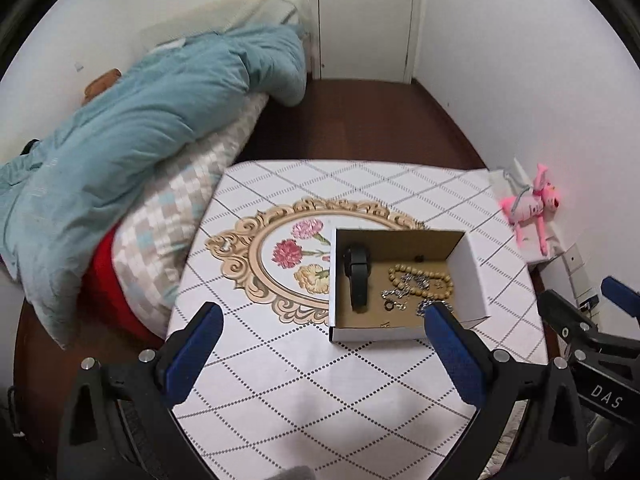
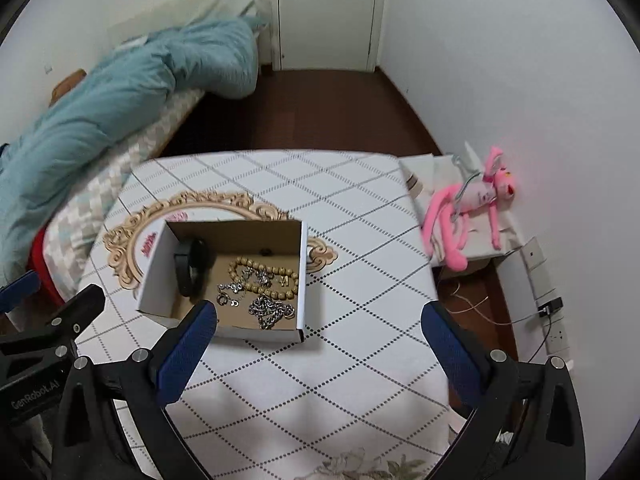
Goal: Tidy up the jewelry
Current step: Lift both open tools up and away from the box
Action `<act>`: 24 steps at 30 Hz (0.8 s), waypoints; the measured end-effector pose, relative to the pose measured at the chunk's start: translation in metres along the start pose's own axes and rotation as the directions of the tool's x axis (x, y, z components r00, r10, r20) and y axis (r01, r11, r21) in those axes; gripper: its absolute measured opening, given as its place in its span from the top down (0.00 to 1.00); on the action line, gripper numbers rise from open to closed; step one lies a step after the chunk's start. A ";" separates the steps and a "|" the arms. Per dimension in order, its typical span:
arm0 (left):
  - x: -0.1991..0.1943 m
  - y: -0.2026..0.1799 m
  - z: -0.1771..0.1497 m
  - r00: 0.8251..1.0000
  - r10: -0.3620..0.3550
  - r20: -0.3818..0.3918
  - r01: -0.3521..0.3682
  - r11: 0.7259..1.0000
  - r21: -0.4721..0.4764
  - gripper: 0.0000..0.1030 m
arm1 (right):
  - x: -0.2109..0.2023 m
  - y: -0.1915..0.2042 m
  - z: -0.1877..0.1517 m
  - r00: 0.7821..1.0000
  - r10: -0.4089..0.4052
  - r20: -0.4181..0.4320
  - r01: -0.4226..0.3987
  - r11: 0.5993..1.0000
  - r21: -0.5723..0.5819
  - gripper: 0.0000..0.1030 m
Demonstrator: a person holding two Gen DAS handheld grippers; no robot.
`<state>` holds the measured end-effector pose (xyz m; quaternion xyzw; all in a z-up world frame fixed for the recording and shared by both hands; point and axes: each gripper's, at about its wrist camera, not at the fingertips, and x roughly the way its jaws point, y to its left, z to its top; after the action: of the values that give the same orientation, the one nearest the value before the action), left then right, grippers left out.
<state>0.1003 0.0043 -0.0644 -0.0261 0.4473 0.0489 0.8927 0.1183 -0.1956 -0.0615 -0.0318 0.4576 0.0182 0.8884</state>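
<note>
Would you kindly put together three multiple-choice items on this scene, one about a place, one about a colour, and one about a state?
1. Where does the black watch lie?
A. Inside the cardboard box
B. On the bed
C. On the floor

2. What colour is the stuffed toy beside the table?
A. Green
B. Pink
C. Yellow

3. How do the two grippers stand?
A. Both shut on jewelry
B. Left shut, right open
C. Both open and holding nothing

Answers:
1. A, since the watch rests on the bottom of the box, left of the bead bracelet.
2. B, since the toy is pink all over in both views.
3. C, since the left gripper and the right gripper each show their blue fingers spread wide with only the table between them.
</note>
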 end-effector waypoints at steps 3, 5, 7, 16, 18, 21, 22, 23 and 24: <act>-0.027 0.000 0.002 0.999 -0.002 0.036 0.002 1.000 -0.003 0.00 | -0.029 -0.005 -0.001 0.999 0.006 0.037 -0.007 1.000 0.012 0.00; -0.046 0.000 0.002 0.998 -0.002 0.058 0.002 1.000 -0.007 0.00 | -0.048 -0.006 -0.004 0.998 0.005 0.064 -0.005 1.000 0.012 0.00; -0.060 0.001 0.002 0.997 -0.012 0.074 0.012 1.000 -0.012 0.00 | -0.069 -0.007 -0.007 0.996 0.007 0.094 -0.008 1.000 0.012 0.00; -0.110 0.005 -0.004 0.994 -0.032 0.108 0.034 0.999 -0.020 0.00 | -0.138 -0.010 -0.014 0.983 0.005 0.183 -0.009 1.000 0.024 0.00; -0.116 0.006 -0.006 0.993 -0.031 0.110 0.033 0.999 -0.019 0.00 | -0.149 -0.009 -0.015 0.980 0.000 0.197 -0.004 1.000 0.018 0.00; -0.125 0.007 -0.008 0.993 -0.031 0.111 0.034 0.999 -0.020 0.00 | -0.162 -0.006 -0.015 0.978 0.011 0.207 -0.013 1.000 0.010 0.00; -0.127 0.008 -0.008 0.993 -0.027 0.111 0.030 0.999 -0.019 0.00 | -0.165 -0.006 -0.015 0.978 0.013 0.210 -0.015 1.000 0.008 0.00; -0.129 0.008 -0.008 0.994 -0.024 0.110 0.026 0.999 -0.018 0.00 | -0.168 -0.006 -0.015 0.977 0.013 0.213 -0.015 1.000 0.008 0.00; -0.129 0.010 -0.007 0.994 -0.023 0.106 0.025 0.999 -0.020 0.00 | -0.171 -0.006 -0.014 0.977 0.014 0.215 -0.016 1.000 0.005 0.00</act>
<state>0.0167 0.0048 0.0342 -0.0382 0.3983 0.0442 0.9154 0.0077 -0.2028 0.0694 -0.0232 0.3592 0.0266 0.9326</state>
